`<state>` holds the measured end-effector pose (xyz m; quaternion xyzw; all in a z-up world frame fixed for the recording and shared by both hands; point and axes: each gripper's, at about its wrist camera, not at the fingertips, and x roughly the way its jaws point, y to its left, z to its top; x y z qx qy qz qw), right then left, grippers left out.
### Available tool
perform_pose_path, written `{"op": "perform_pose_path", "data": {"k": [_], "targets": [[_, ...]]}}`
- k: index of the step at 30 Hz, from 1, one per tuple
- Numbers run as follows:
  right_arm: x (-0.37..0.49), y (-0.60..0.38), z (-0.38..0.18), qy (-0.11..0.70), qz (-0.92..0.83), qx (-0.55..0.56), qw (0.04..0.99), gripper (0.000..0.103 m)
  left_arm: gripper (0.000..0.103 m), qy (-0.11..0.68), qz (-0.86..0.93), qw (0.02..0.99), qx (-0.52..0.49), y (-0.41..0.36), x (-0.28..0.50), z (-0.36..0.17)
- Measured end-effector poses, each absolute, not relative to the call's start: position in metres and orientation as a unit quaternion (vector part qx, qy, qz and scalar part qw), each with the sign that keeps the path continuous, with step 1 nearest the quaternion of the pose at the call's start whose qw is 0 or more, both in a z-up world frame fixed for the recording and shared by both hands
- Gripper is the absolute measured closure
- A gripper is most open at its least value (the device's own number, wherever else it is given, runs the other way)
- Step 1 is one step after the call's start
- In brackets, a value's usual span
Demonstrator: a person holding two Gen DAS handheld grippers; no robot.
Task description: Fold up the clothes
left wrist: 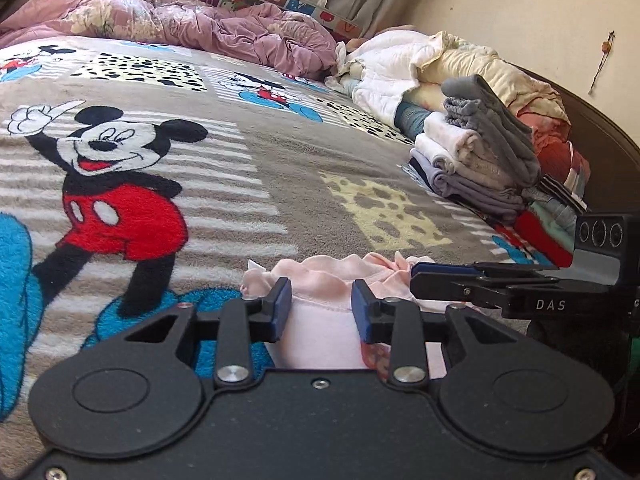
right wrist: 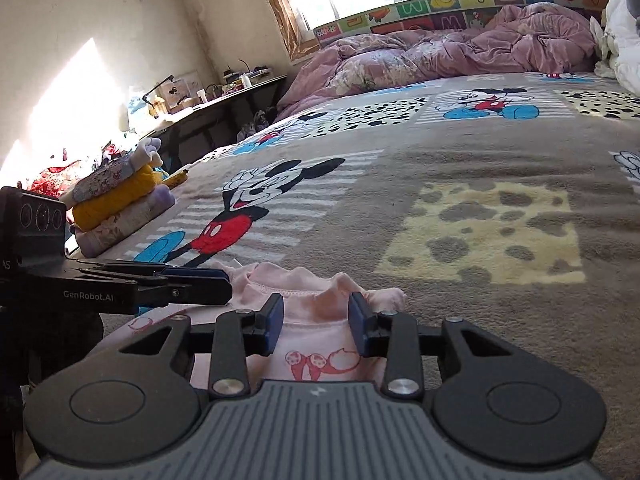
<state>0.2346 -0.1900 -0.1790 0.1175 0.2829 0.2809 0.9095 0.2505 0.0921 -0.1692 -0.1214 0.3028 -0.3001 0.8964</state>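
Observation:
A pale pink child's garment (left wrist: 320, 280) with a ruffled edge lies on the Mickey Mouse blanket (left wrist: 256, 168) at the near edge of the bed. My left gripper (left wrist: 322, 308) is open, its blue pads on either side of the pink cloth. The right gripper (left wrist: 424, 276) shows from the side at the right, over the same garment. In the right wrist view the garment (right wrist: 316, 292) shows a pink cartoon print. My right gripper (right wrist: 316, 322) is open over it. The left gripper (right wrist: 216, 284) reaches in from the left.
A stack of folded grey and white clothes (left wrist: 476, 156) sits at the right, with heaped bedding (left wrist: 432, 64) behind. A purple quilt (left wrist: 168, 20) lies at the far end. A folded stack with a yellow piece (right wrist: 120, 200) sits at the bed's left edge, a cluttered desk (right wrist: 208, 96) beyond.

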Motion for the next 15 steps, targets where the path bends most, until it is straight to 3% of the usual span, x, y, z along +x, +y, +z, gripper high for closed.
{"op": "perform_pose_path", "data": {"k": [5,9,15], "targets": [[0.225,-0.192,-0.174,0.274,0.260,0.117,0.919,0.073,0.071,0.274,-0.280,0.904,-0.170,0.109,0.242,-0.159],[0.206,-0.191,-0.162,0.263,0.245,0.106,0.927,0.069,0.071,0.248,-0.275,0.907,-0.198,0.125,0.224,-0.144],[0.166,-0.200,-0.151,0.258,0.251,0.126,0.924,0.067,0.071,0.242,-0.298,0.915,-0.125,0.114,0.187,-0.120]]}}
